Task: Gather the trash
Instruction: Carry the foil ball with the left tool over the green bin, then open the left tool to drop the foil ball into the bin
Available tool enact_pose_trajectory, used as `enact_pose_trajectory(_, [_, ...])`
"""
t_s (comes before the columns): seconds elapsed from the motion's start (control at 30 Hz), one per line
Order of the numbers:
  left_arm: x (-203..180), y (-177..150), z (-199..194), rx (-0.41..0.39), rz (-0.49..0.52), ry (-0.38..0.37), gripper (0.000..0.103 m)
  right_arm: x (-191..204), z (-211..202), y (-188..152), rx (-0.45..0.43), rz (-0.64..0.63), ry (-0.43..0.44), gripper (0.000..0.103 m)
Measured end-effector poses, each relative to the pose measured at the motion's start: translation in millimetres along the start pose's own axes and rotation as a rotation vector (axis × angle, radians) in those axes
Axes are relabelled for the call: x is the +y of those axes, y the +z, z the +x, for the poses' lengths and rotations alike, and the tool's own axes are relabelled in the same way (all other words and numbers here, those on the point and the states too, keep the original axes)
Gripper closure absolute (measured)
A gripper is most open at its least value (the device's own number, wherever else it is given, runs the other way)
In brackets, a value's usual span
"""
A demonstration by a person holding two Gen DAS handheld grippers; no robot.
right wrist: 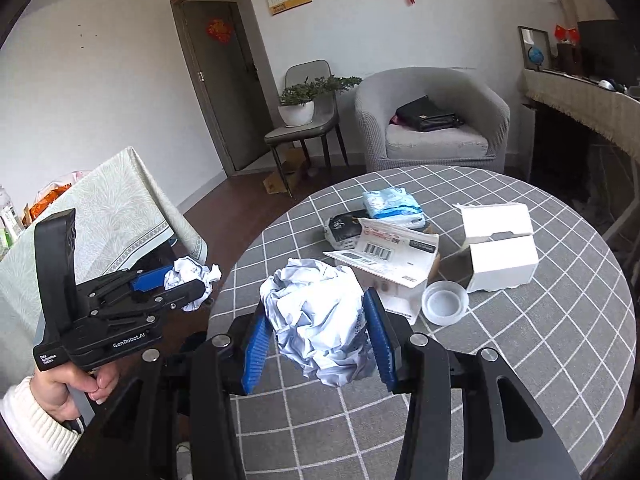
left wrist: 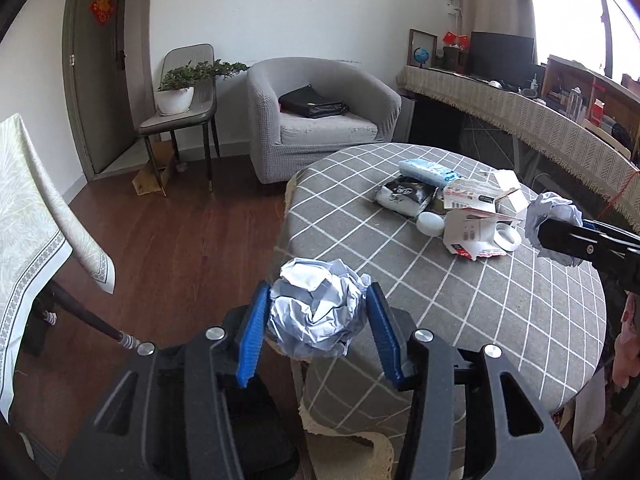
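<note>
My left gripper (left wrist: pixel 318 312) is shut on a crumpled white paper ball (left wrist: pixel 320 312), held at the left edge of the round table (left wrist: pixel 500 320), partly over the floor. My right gripper (right wrist: pixel 316 320) is shut on a second crumpled paper ball (right wrist: pixel 320 320), held above the table (right wrist: pixel 520 360). The left gripper (right wrist: pixel 188 280) with its ball (right wrist: pixel 192 274) also shows in the right wrist view, left of the table. The right gripper's ball (left wrist: pixel 552 220) shows at the right of the left wrist view.
On the grey checked tablecloth lie a torn carton with a barcode (right wrist: pixel 388 252), an open white box (right wrist: pixel 500 248), a clear plastic lid (right wrist: pixel 444 302), a black-and-white packet (right wrist: pixel 344 230) and a blue tissue pack (right wrist: pixel 394 206). An armchair (right wrist: pixel 432 120) stands behind; a cloth-covered table (right wrist: pixel 104 216) is at the left.
</note>
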State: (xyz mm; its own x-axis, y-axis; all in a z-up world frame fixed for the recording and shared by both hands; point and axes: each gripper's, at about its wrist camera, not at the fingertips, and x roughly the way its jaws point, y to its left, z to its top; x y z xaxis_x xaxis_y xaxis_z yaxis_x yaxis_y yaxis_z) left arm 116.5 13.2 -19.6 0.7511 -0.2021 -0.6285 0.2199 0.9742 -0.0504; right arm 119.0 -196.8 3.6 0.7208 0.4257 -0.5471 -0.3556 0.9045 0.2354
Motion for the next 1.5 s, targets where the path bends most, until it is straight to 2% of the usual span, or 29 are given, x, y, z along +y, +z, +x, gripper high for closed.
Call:
enact_pose_trajectory(0.27, [60,-42,-5,0.072,-0.065,0.063,0.051,59,38,7,0.021,-0.028,0.112,0.057])
enact_pose_trajectory(0.4, [83,-68,4,0.124,-0.058,0.089,0.051,89,60,5,0.049,-0.032,0.163,0.057])
enact_pose_trajectory(0.63, [124,-108,26,0.24,-0.122,0.105,0.051,141,104,-22,0.177,-0.113,0.201,0.057])
enact_pose_trajectory(0.83, [153,-131,33,0.309,-0.16,0.13,0.05,183,142,-43,0.274,-0.158,0.241,0.057])
enact_pose_trajectory(1.13, [174,-170,52,0.427,-0.168,0.122,0.048,200,183,-57,0.363,-0.138,0.236,0.057])
enact_pose_trajectory(1.17, [174,-173,54,0.435,-0.169,0.118,0.045,199,187,-58,0.374,-0.133,0.231,0.057])
enact_pose_trajectory(1.2, [176,-175,55,0.439,-0.169,0.116,0.037,200,191,-60,0.383,-0.128,0.227,0.057])
enact_pose_trajectory(1.27, [179,-177,52,0.429,-0.168,0.125,0.031,202,198,-62,0.397,-0.124,0.222,0.057])
enact_pose_trajectory(1.5, [194,-176,40,0.392,-0.183,0.113,0.03,209,220,-73,0.443,-0.125,0.21,0.057])
